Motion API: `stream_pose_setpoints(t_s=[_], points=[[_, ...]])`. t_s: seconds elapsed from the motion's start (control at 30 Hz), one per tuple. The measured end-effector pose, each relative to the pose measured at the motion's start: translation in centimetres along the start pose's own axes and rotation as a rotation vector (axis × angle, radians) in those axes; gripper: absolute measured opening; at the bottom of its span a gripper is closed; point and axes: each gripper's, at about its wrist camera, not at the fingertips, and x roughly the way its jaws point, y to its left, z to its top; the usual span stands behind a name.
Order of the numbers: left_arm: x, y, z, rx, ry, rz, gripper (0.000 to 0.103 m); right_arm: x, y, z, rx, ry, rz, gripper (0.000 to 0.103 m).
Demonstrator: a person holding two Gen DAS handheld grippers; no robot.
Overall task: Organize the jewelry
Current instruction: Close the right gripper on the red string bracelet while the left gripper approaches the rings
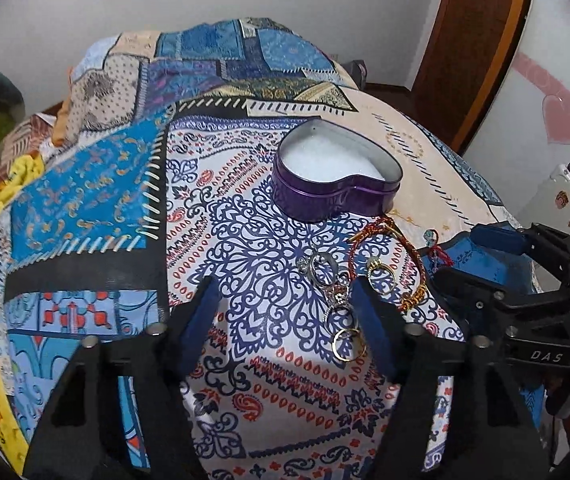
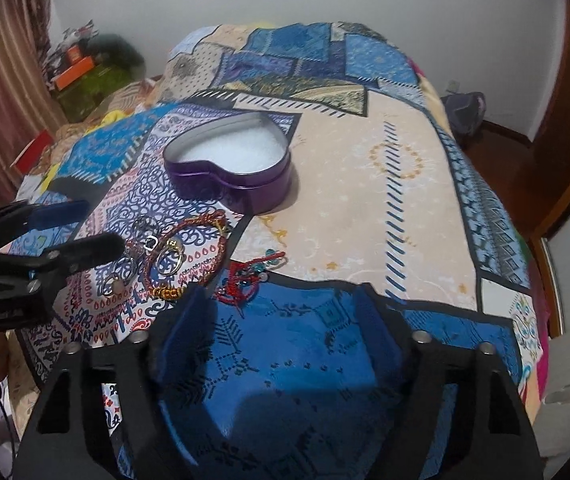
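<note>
Left gripper (image 1: 283,292) is hovering low over the patchwork bedspread (image 1: 97,184), jaws spread wide, gripping nothing; its right finger is lying just beside the scattered silver and gold rings (image 1: 335,300). Right gripper (image 2: 281,300) is likewise standing released and empty, near the red thread bracelet (image 2: 241,280). White lettering "DAS" (image 1: 546,357) is reading on the right gripper's body. The red-and-gold beaded bangle (image 2: 185,256) is lying beside the rings. The open purple heart-shaped tin (image 2: 231,168), white-lined, is sitting just beyond.

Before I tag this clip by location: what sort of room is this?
Likely a bedroom: a bed under a patchwork bedspread, a wooden door, and striped curtains.
</note>
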Motion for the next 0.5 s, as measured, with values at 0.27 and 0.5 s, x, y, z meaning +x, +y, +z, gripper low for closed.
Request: stream_pose_setpoints(t_s=[0.27,0.5], points=[[0.6,-0.1,0.5,-0.039,0.021,-0.096,0.027,1.0,0.4,0.7,-0.033,0.018,0.046,0.046],[0.7,-0.7,0.6,-0.025,0.024,-0.110,0.016,1.6,0.7,0.7,-0.045,0.027,0.086,0.037]])
